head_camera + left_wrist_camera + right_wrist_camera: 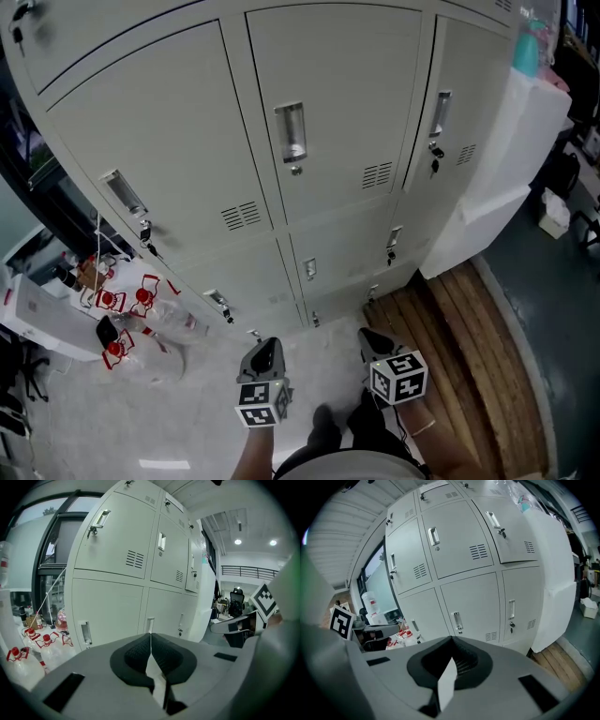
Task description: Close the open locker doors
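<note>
Head view puts the lockers (328, 141) straight ahead of you, with nearly every door flush. From the right gripper view, the upper door (511, 531) at the lockers' right end may stand slightly proud, though I can't be sure. Your left gripper (265, 354) and right gripper (374, 342) hang low before the lockers' base, clear of every door. Both have their jaws pressed together on nothing, which suits pushing. Red-capped bottles (127, 309) crowd the floor left of the lockers; wooden planks (469, 347) lie to their right.

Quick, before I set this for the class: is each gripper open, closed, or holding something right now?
Left gripper: closed, jaws together, holding nothing.
Right gripper: closed, jaws together, holding nothing.
</note>
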The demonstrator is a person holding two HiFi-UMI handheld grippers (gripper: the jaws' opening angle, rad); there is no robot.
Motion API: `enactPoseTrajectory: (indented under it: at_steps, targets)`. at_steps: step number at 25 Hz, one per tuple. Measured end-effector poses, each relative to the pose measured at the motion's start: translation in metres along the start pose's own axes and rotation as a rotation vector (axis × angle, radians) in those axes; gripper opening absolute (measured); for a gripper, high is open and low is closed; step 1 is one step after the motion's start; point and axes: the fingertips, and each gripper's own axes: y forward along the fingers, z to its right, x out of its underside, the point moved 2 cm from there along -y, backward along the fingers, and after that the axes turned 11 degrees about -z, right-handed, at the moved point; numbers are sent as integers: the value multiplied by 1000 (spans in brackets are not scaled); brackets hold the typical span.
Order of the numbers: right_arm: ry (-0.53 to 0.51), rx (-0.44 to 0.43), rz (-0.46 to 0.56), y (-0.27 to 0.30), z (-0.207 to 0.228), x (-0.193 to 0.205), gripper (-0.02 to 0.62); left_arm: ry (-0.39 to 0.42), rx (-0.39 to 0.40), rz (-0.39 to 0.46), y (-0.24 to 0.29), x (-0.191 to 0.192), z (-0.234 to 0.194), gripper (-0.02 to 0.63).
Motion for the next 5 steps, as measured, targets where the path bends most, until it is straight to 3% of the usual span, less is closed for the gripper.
enactPoseTrajectory:
  at_steps: [5]
  targets:
    - [4,-1,11,1,-4,-2,2,-17,4,-5,-2,3,0,21]
